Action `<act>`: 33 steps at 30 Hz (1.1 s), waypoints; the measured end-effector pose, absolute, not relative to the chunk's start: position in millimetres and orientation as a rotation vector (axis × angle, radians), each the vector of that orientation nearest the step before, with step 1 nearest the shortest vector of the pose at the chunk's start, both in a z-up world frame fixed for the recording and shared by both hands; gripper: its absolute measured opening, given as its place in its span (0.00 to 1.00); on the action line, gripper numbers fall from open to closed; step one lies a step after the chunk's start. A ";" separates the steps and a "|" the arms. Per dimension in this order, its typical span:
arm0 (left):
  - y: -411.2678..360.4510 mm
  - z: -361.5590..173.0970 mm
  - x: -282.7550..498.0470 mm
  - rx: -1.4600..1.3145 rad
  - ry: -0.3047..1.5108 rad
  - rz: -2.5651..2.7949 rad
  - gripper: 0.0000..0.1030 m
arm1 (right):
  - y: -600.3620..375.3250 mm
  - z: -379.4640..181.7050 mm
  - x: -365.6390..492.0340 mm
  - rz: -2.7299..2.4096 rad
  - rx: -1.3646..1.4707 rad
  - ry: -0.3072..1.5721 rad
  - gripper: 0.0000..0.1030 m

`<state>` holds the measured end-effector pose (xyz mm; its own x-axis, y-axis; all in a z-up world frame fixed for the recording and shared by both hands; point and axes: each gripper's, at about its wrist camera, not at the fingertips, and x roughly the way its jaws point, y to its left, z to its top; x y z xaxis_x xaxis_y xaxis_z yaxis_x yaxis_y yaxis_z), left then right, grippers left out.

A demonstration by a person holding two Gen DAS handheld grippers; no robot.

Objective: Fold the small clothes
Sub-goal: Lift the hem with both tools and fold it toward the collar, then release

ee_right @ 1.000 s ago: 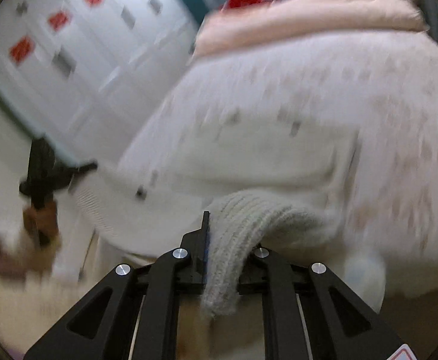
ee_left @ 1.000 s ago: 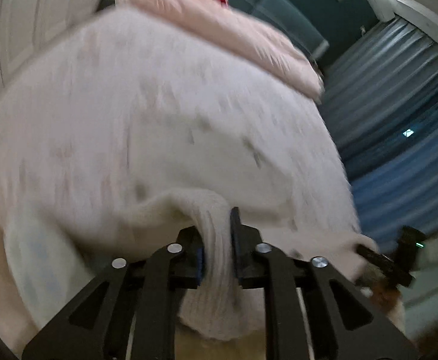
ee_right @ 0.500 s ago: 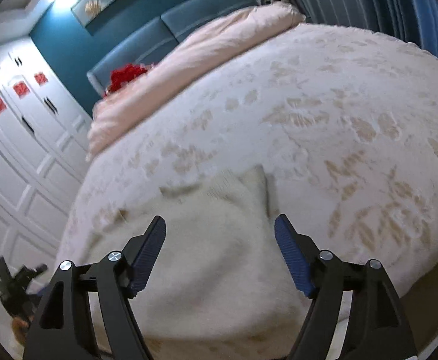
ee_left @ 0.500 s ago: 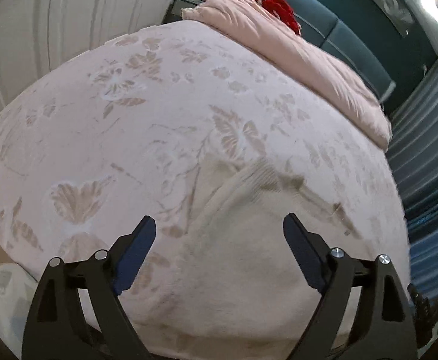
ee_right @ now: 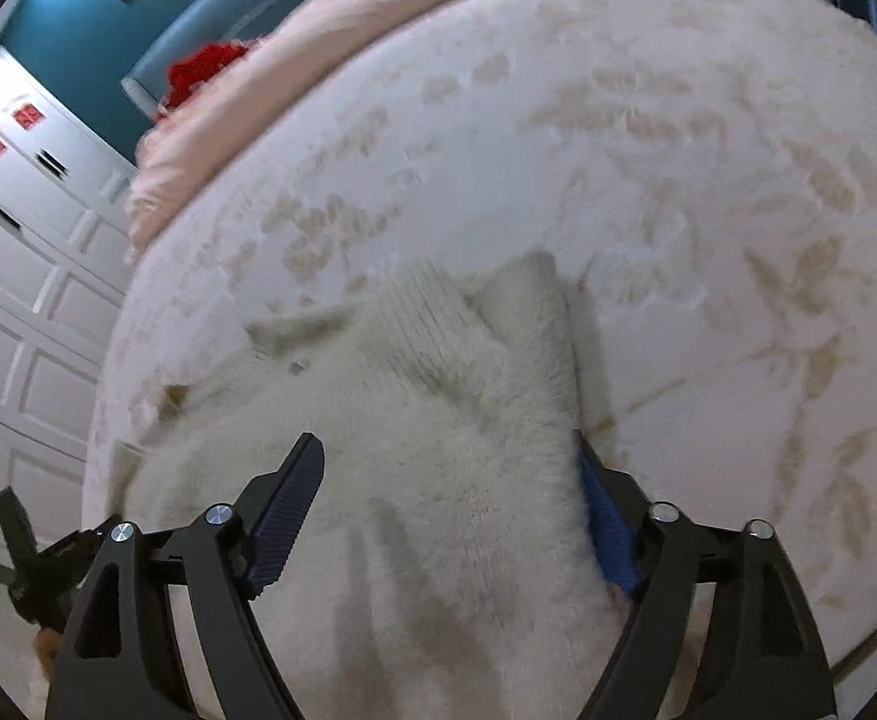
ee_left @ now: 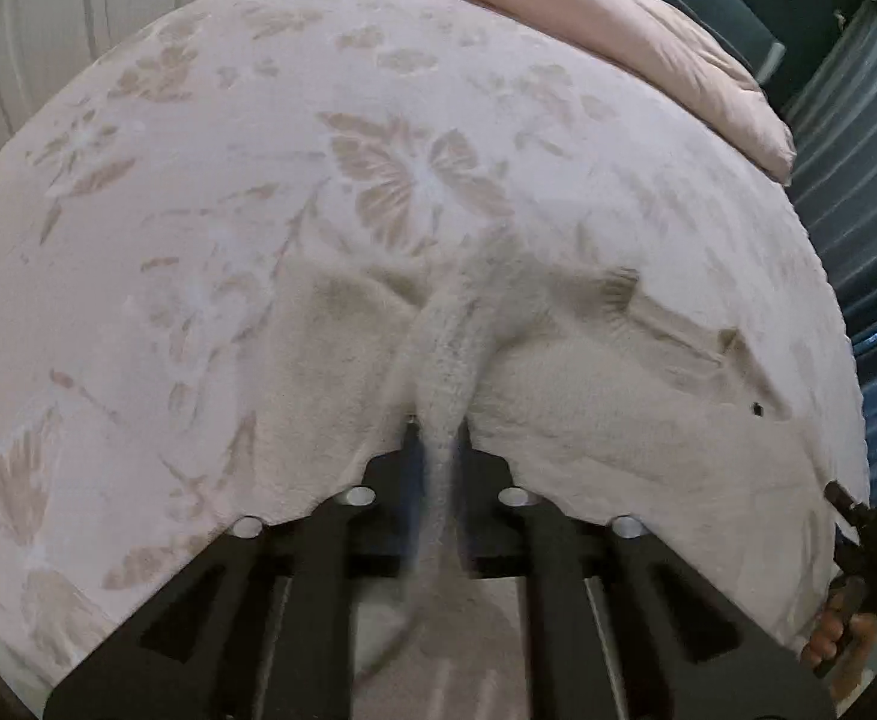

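Observation:
A small cream fuzzy knit garment [ee_left: 588, 396] lies spread on the pale butterfly-patterned bedspread [ee_left: 258, 180]. My left gripper [ee_left: 438, 450] is shut on a bunched fold of the garment and pulls it up toward the camera. In the right wrist view the same garment [ee_right: 438, 480] lies flat with a folded-up corner at its far end. My right gripper [ee_right: 444, 498] is open, its blue-padded fingers [ee_right: 603, 522] straddling the garment just above it.
A pink duvet [ee_left: 588, 18] is rolled at the far end of the bed, with a red item [ee_right: 204, 69] beside it. White wardrobe doors [ee_right: 12, 300] stand left of the bed, blue curtains [ee_left: 858, 192] right. The other gripper shows at each view's edge [ee_left: 864, 534].
A second ago both grippers held the garment; both then opened. The left gripper has now closed again on a fold of it, while the right stays open, lower over the garment.

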<state>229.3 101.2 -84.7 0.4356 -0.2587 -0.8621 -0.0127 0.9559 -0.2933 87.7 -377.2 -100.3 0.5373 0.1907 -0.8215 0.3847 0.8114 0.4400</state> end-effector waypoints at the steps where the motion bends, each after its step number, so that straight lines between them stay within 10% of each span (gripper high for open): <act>1: 104.6 -80.3 225.6 -0.283 1.087 -0.157 0.06 | -374.0 -101.3 88.0 -0.135 0.614 1.033 0.19; 10: 133.3 7.8 226.7 -0.326 0.884 -0.141 0.06 | -376.2 4.9 72.7 -0.059 0.565 0.714 0.12; 15: 124.8 -84.0 260.0 -0.291 1.143 -0.026 0.08 | -379.3 -109.7 124.9 -0.203 0.519 1.075 0.20; 21: 113.2 -60.6 214.7 -0.192 1.031 -0.019 0.13 | -359.1 -37.1 68.6 -0.172 0.498 0.844 0.45; 26: 89.4 -43.6 166.7 -0.229 0.969 -0.084 0.46 | -289.3 -44.7 47.3 -0.030 0.376 0.920 0.36; 33: 79.5 -96.0 149.4 -0.119 1.061 -0.082 0.45 | -253.9 -77.9 31.8 -0.079 0.256 0.979 0.28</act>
